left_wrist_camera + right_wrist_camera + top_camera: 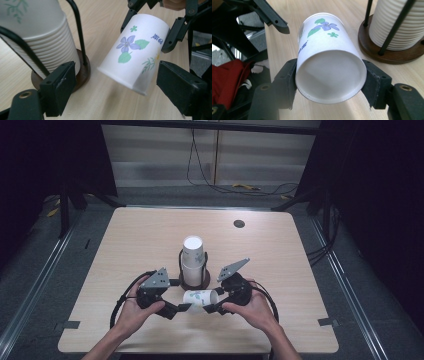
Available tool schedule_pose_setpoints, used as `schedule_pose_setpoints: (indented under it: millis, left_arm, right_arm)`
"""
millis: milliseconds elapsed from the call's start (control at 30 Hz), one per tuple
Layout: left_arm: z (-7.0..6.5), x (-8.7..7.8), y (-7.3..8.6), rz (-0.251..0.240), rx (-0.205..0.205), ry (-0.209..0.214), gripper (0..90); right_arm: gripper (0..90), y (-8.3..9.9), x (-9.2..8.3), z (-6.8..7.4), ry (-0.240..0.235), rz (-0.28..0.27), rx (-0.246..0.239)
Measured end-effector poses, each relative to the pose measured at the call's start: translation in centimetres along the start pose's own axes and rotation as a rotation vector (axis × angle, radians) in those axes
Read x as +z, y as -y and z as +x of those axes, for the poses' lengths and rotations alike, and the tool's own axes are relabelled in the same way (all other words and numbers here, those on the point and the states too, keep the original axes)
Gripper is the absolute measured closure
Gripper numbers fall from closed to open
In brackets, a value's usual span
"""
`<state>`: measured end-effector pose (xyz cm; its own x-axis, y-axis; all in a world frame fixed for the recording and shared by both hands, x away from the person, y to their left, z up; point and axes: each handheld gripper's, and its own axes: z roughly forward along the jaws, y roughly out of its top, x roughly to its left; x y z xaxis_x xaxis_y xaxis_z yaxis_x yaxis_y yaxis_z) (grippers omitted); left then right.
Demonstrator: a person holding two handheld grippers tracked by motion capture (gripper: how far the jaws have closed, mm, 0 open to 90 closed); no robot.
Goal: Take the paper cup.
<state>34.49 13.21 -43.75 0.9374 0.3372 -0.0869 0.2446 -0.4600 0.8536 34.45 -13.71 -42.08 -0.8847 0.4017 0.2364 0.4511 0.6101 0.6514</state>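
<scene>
Right tool [329, 82] clamped on cup [327, 62]; left tool [112, 85] wide around its hidden base; stack [37, 32] cut off.

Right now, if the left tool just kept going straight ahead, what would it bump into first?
Most likely the paper cup held sideways by the right tool. The left tool stands open, with the cup's rim just ahead between its jaws.

White paper cup [136, 53] with purple flower, green leaves and blue lettering; cup stack [193, 254] white too, holder base [387, 53] dark brown, bench [150, 245] pale wood.
</scene>
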Motion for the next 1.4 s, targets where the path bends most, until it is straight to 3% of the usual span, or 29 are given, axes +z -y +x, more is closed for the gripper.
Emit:
schedule_pose_setpoints:
  millis: [33,133,233,367,433,800,1000,1233,1400]
  left_arm:
    - [0.2,-0.1,0.1,-0.008,0.002,0.009,15.9]
    - [0.9,-0.5,0.4,-0.078,-0.044,0.059,15.9]
    - [1.0,-0.7,0.7,-0.080,-0.038,0.031,15.8]
    - [1.4,-0.7,1.2,-0.117,-0.067,0.059,15.8]
    - [1.5,-0.6,1.2,-0.121,-0.059,0.061,15.8]
    - [0.8,-0.6,0.7,-0.139,-0.050,0.061,15.8]
    - [0.6,-0.8,0.7,-0.156,-0.040,0.121,15.6]
    - [0.6,-1.1,0.7,-0.183,-0.041,0.084,15.9]
    - [0.6,-1.0,0.8,-0.197,-0.050,0.090,15.8]
  right_arm:
    - [36.5,0.1,-0.1,-0.1,0.013,-0.008,0.006]
    - [36.5,0.4,-0.4,-0.6,0.040,-0.067,0.028]
    - [36.5,0.8,-0.8,-1.0,0.038,-0.119,0.050]
    - [36.5,1.2,-1.0,-1.5,0.024,-0.149,0.078]
    - [36.5,1.4,-1.1,-1.6,0.014,-0.162,0.088]
    - [36.4,1.4,-1.1,-1.4,-0.041,-0.216,0.079]
    - [36.5,1.4,-1.2,-1.2,-0.061,-0.241,0.066]
    - [36.5,1.3,-1.4,-1.0,-0.078,-0.282,0.056]
    - [36.5,1.3,-1.6,-1.1,-0.091,-0.305,0.055]
